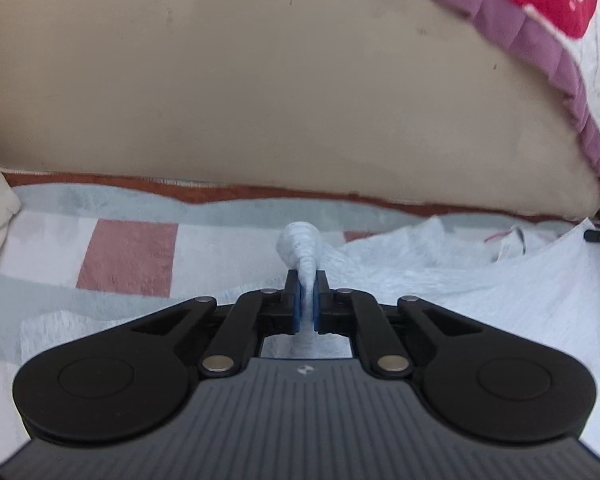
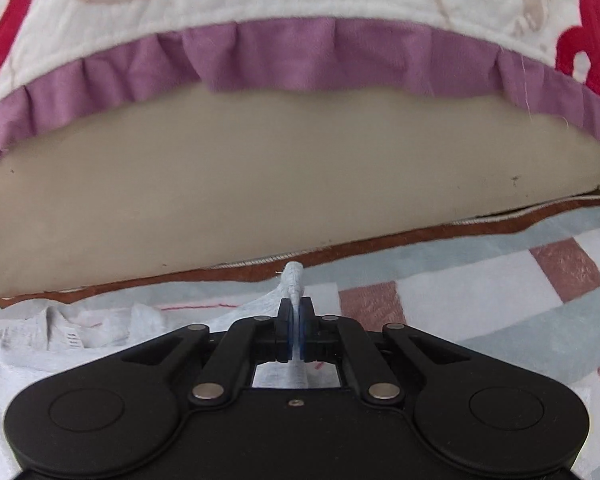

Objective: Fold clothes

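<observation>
While both wrist cameras look forward and down over a checked blanket (image 1: 128,258) of grey, white and dusty pink squares, one pale grey ribbed garment (image 1: 480,280) lies spread on it, and each of the two tongs is clamped on a bunched bit of that cloth. The left gripper (image 1: 307,280) has its blue-padded jaws pressed together on a twisted wad of fabric that pokes out ahead of the tips; from there the garment runs off to the right of that view, toward a small dark tip at the right edge that I take to be the other tool, though I cannot be sure. The right gripper (image 2: 296,308) is likewise closed on a narrow pinch of the same cloth, and the garment's neck opening with its label (image 2: 70,338) lies to the left of it. So the garment appears to stretch sideways between the two hands, its long axis running left to right, with the collar nearer the right hand. Neither hand seems nearer the far edge. Beyond the blanket stands one beige upholstered front (image 2: 260,184), apparently a bed or sofa base, draped with one quilt (image 2: 260,12), white and red with a purple frill. Count: one garment, two grippers, one blanket, one quilt.
</observation>
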Motion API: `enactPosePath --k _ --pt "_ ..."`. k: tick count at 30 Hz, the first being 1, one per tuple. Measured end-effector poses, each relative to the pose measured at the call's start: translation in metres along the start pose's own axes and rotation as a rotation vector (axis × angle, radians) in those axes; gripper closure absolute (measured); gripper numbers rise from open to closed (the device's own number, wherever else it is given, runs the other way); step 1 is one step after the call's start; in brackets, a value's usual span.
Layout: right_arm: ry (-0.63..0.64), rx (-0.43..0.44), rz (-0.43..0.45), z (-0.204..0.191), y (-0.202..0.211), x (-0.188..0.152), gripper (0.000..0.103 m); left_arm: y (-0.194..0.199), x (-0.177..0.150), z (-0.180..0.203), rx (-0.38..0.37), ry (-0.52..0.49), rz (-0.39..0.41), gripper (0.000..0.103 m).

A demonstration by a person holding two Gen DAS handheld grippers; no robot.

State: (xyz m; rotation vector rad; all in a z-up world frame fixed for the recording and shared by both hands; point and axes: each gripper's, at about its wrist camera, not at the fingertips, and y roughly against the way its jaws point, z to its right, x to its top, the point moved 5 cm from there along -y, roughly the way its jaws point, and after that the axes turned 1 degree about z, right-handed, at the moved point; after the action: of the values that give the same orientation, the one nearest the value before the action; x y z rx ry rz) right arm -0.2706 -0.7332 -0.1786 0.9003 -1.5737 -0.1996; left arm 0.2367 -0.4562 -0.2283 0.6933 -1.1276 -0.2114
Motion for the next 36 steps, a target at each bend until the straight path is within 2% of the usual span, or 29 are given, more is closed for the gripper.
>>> enactPosePath --k 4,6,8,10,12,13,16,18,24,25,27,28,30,32,33,36 --pt "-0.024 0.019 0.065 -0.002 0.005 0.01 0.1 0.014 0.005 0.007 -0.039 0.009 0.092 0.098" --pt "-0.038 0.012 0.083 -0.003 0.005 0.015 0.1 0.011 0.003 0.004 -0.035 0.025 0.098 0.098" --pt "-0.039 0.003 0.084 -0.003 0.004 0.016 0.101 0.002 -0.001 -0.002 -0.007 0.045 0.055 0.097" --pt "-0.02 -0.023 0.06 -0.003 -0.001 0.015 0.101 -0.012 -0.007 -0.006 0.04 0.043 -0.021 0.091" --pt "0.018 -0.069 0.017 -0.004 -0.009 0.01 0.101 -0.021 -0.009 -0.009 0.123 0.029 -0.085 0.072" --pt "0.033 -0.082 0.0 -0.005 -0.012 0.008 0.1 -0.017 -0.007 -0.009 0.13 0.033 -0.061 0.071" --pt "0.031 -0.099 -0.009 -0.006 -0.014 0.004 0.101 -0.001 -0.002 -0.013 0.076 0.098 -0.009 0.07" --pt "0.031 -0.107 -0.018 -0.004 -0.014 0.003 0.1 0.002 -0.002 -0.015 0.013 0.122 -0.043 0.071" --pt "0.049 -0.121 -0.031 -0.004 -0.012 0.0 0.1 -0.002 -0.014 -0.001 0.076 -0.033 -0.159 0.072" --pt "0.053 -0.127 -0.037 -0.005 -0.012 -0.001 0.1 -0.002 -0.016 -0.001 0.049 -0.014 -0.173 0.072" --pt "0.06 -0.152 -0.069 -0.005 -0.014 -0.002 0.1 -0.004 -0.021 -0.005 -0.09 0.118 -0.218 0.066" --pt "0.062 -0.159 -0.075 -0.006 -0.015 -0.003 0.1 -0.006 -0.022 -0.009 -0.108 0.169 -0.23 0.067" --pt "0.067 -0.173 -0.088 -0.007 -0.016 -0.004 0.1 -0.005 -0.019 -0.012 -0.09 0.192 -0.207 0.068" --pt "0.065 -0.181 -0.093 -0.007 -0.018 -0.005 0.1 -0.001 -0.016 -0.016 -0.01 0.168 -0.164 0.068" --pt "0.062 -0.182 -0.094 -0.007 -0.018 -0.005 0.1 -0.001 -0.015 -0.017 0.012 0.159 -0.15 0.065" --pt "0.071 -0.189 -0.105 -0.009 -0.017 -0.005 0.1 -0.014 -0.01 -0.02 0.004 0.164 -0.123 0.064"
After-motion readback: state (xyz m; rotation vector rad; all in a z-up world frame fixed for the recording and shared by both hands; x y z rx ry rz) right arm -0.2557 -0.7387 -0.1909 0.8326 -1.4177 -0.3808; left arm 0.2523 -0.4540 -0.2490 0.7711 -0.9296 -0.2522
